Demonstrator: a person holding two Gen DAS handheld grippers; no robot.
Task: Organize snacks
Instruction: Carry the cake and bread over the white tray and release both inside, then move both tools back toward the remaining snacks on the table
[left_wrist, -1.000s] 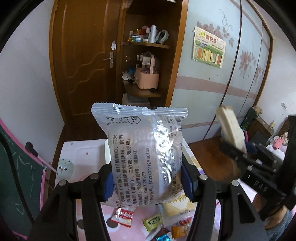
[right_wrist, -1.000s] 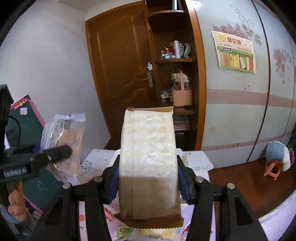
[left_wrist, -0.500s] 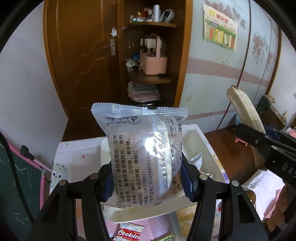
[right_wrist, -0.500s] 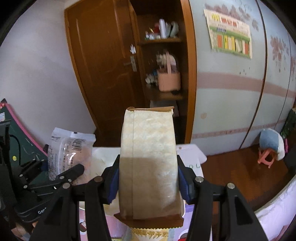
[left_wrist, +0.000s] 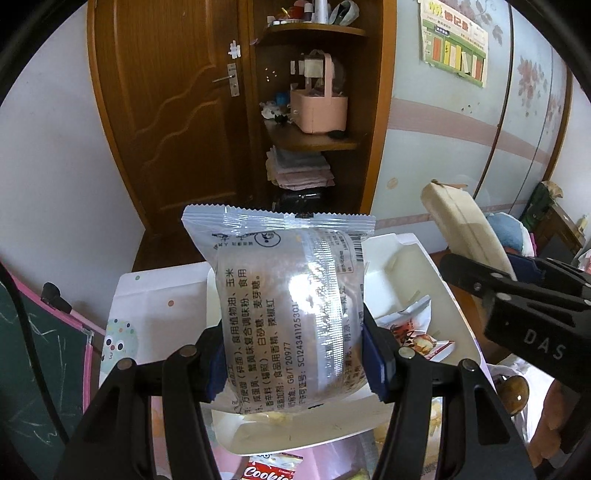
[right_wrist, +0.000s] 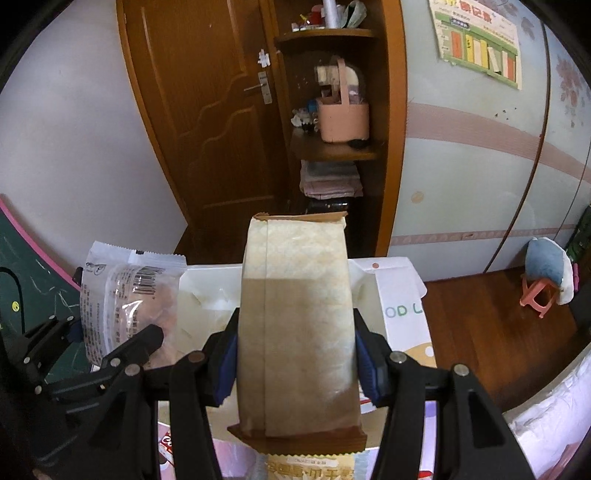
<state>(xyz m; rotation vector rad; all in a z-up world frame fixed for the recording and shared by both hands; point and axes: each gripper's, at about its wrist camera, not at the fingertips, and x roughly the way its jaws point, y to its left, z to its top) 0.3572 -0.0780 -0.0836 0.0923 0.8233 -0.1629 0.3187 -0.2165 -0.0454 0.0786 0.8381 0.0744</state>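
My left gripper (left_wrist: 293, 354) is shut on a clear silver-white snack packet (left_wrist: 284, 295) with black Chinese print, held upright above a white tray (left_wrist: 432, 280). The packet also shows at the left of the right wrist view (right_wrist: 122, 299). My right gripper (right_wrist: 293, 354) is shut on a beige paper-look snack pack (right_wrist: 295, 325), held upright over the same tray (right_wrist: 203, 291). That pack (left_wrist: 461, 221) and the right gripper (left_wrist: 491, 280) show at the right of the left wrist view.
The tray holds a red-and-white wrapper (left_wrist: 417, 332). A Cookies packet (left_wrist: 269, 469) and other snacks lie on the pink table in front. A white dotted box lid (left_wrist: 155, 299) lies left of the tray. A door and a shelf with a pink caddy (left_wrist: 319, 110) stand behind.
Both grippers have tipped downward and moved nearer the tray, each still holding its packet. The tray and its contents now show more fully below them.
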